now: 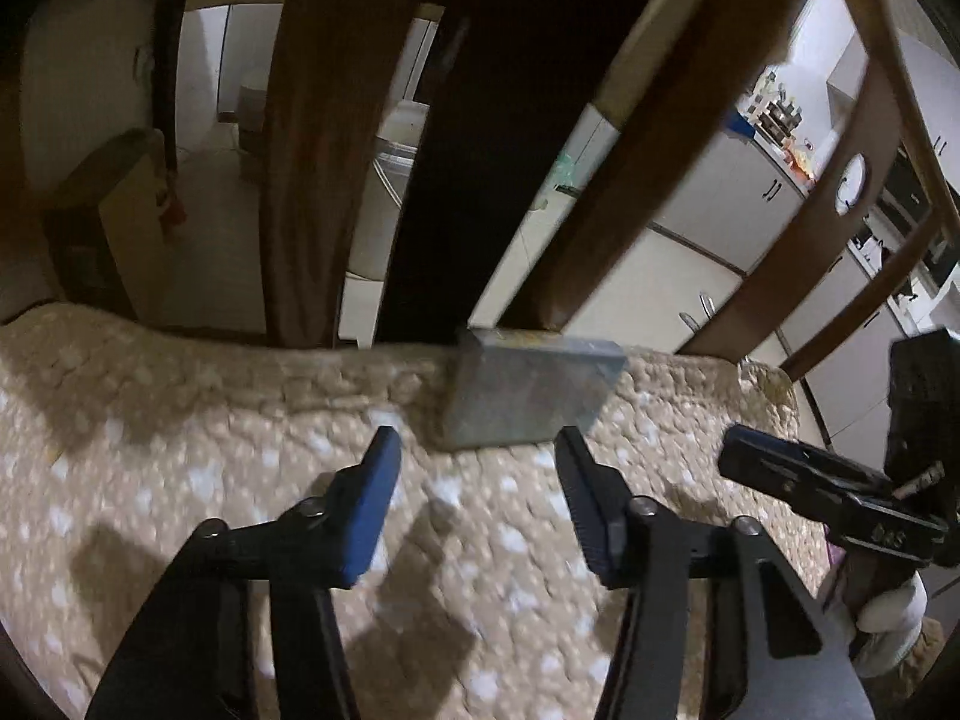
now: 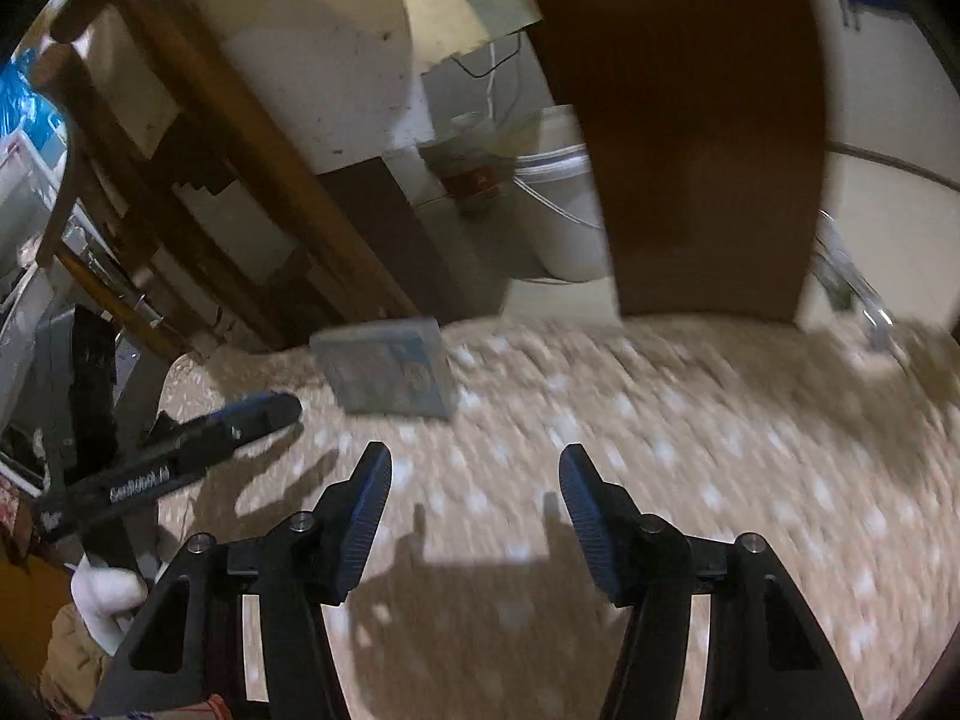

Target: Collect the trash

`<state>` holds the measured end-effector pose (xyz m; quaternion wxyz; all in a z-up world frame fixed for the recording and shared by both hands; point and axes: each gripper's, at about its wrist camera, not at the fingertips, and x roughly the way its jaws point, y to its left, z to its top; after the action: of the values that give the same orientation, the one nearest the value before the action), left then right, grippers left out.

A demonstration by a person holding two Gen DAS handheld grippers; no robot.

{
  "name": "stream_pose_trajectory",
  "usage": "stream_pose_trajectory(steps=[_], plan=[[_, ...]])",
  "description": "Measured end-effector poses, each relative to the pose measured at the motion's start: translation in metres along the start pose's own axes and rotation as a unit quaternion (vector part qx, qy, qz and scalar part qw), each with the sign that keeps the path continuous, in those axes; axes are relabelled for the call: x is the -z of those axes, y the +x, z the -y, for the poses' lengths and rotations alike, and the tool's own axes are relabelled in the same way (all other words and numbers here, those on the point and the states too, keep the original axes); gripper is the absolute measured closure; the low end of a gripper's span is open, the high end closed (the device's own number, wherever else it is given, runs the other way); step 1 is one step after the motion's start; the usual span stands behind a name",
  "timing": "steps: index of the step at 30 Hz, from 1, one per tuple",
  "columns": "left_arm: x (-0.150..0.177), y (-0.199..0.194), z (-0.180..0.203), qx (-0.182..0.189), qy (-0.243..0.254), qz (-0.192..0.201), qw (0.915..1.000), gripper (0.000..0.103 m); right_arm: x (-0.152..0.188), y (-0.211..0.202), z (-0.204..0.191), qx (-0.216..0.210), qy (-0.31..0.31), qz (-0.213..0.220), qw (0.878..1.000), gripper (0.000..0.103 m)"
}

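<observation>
My left gripper (image 1: 477, 492) lines up on the box, fingers spread wide, holding nothing.

The small flat grey-blue cardboard box (image 1: 528, 393) lies just ahead at 12 o'clock on the beige dotted seat cushion (image 1: 180, 420), its long axis crosswise. My right gripper (image 2: 474, 507), equally agape and bare, sees it at 11 o'clock, farther off; I judge left nearer.

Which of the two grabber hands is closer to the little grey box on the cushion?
The left gripper. The small grey box lies just ahead of its open fingers, in line with the gap. The right gripper is off to the side on the dotted cushion, farther away.
</observation>
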<state>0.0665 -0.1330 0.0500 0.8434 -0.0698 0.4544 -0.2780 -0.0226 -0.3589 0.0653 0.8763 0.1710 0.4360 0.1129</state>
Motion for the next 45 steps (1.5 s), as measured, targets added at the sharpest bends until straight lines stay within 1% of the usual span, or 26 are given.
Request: stream_pose_trajectory(steps=[3,5,7,10,12,13,14,15,16,18,19,22,25,27,28,29,30,32,34,36,38,39,40,41,43,45], plan=[[-0.008,0.006,-0.011,0.02,-0.017,0.004,0.9996,0.054,-0.019,0.023,-0.004,-0.015,0.002,-0.008,1.0,0.043],[-0.013,0.015,-0.016,0.031,-0.021,0.0,0.9993,0.055,-0.028,0.038,-0.005,-0.026,0.003,-0.014,1.0,0.048],[-0.015,0.019,-0.019,0.039,-0.022,0.0,0.999,0.055,-0.033,0.048,-0.005,-0.035,0.006,-0.015,0.999,0.05],[-0.02,0.032,-0.023,0.062,-0.034,-0.006,0.9975,0.055,-0.039,0.063,-0.003,-0.054,0.017,-0.013,0.998,0.05],[-0.02,0.038,-0.024,0.083,-0.04,-0.01,0.9957,0.055,-0.04,0.072,0.001,-0.076,0.028,-0.017,0.997,0.05],[-0.02,0.041,-0.024,0.09,-0.04,-0.012,0.995,0.057,-0.039,0.073,0.003,-0.084,0.034,-0.017,0.996,0.05],[-0.019,0.044,-0.023,0.101,-0.04,-0.018,0.9939,0.065,-0.039,0.075,0.005,-0.095,0.041,-0.018,0.994,0.057],[-0.018,0.047,-0.022,0.113,-0.043,-0.026,0.9924,0.066,-0.039,0.077,0.007,-0.111,0.05,-0.02,0.992,0.066],[-0.017,0.048,-0.021,0.115,-0.043,-0.03,0.992,0.067,-0.039,0.08,0.006,-0.126,0.06,-0.026,0.99,0.071],[-0.015,0.048,-0.018,0.114,-0.041,-0.034,0.992,0.071,-0.038,0.08,0.004,-0.113,0.06,-0.028,0.991,0.078],[-0.014,0.046,-0.017,0.117,-0.043,-0.035,0.9915,0.072,-0.036,0.08,0.005,-0.111,0.063,-0.032,0.991,0.079],[-0.009,0.039,-0.012,0.133,-0.05,-0.037,0.9892,0.077,-0.028,0.073,0.011,-0.119,0.082,-0.034,0.989,0.08],[-0.003,0.03,-0.001,0.139,-0.043,-0.041,0.9885,0.079,-0.019,0.06,0.014,-0.128,0.093,-0.034,0.987,0.081],[0.002,0.022,0.008,0.151,-0.041,-0.046,0.9866,0.08,-0.012,0.05,0.014,-0.131,0.094,-0.034,0.986,0.082],[0.005,0.019,0.013,0.155,-0.039,-0.047,0.9859,0.082,-0.007,0.043,0.013,-0.137,0.096,-0.034,0.985,0.083],[0.009,0.014,0.022,0.163,-0.035,-0.049,0.9847,0.087,-0.004,0.035,0.014,-0.143,0.098,-0.033,0.984,0.088],[0.014,0.012,0.028,0.166,-0.031,-0.053,0.9843,0.087,0.001,0.03,0.013,-0.152,0.099,-0.033,0.983,0.09],[0.026,0.008,0.047,0.163,-0.013,-0.064,0.9846,0.087,0.009,0.017,0.009,-0.167,0.097,-0.032,0.981,0.09],[0.037,0.006,0.06,0.15,0.001,-0.069,0.9862,0.087,0.017,0.004,0.003,-0.158,0.083,-0.029,0.983,0.09],[0.052,0.002,0.067,0.154,-0.004,-0.077,0.9851,0.087,0.026,-0.009,0.0,-0.134,0.071,-0.02,0.988,0.09],[0.065,-0.003,0.068,0.15,-0.012,-0.083,0.9851,0.087,0.035,-0.019,0.002,-0.093,0.058,-0.013,0.994,0.088],[0.07,-0.006,0.067,0.15,-0.016,-0.086,0.9848,0.087,0.036,-0.023,0.006,-0.082,0.055,-0.013,0.995,0.085],[0.074,-0.008,0.066,0.15,-0.019,-0.088,0.9845,0.087,0.039,-0.026,0.011,-0.076,0.057,-0.016,0.995,0.071],[0.079,-0.013,0.061,0.151,-0.024,-0.09,0.9842,0.087,0.042,-0.029,0.016,-0.079,0.067,-0.019,0.994,0.052],[0.091,-0.019,0.052,0.152,-0.034,-0.097,0.983,0.087,0.049,-0.029,0.023,-0.096,0.083,-0.019,0.992,0.032],[0.098,-0.023,0.034,0.148,-0.043,-0.104,0.9826,0.087,0.054,-0.026,0.026,-0.118,0.094,-0.022,0.988,0.031]])
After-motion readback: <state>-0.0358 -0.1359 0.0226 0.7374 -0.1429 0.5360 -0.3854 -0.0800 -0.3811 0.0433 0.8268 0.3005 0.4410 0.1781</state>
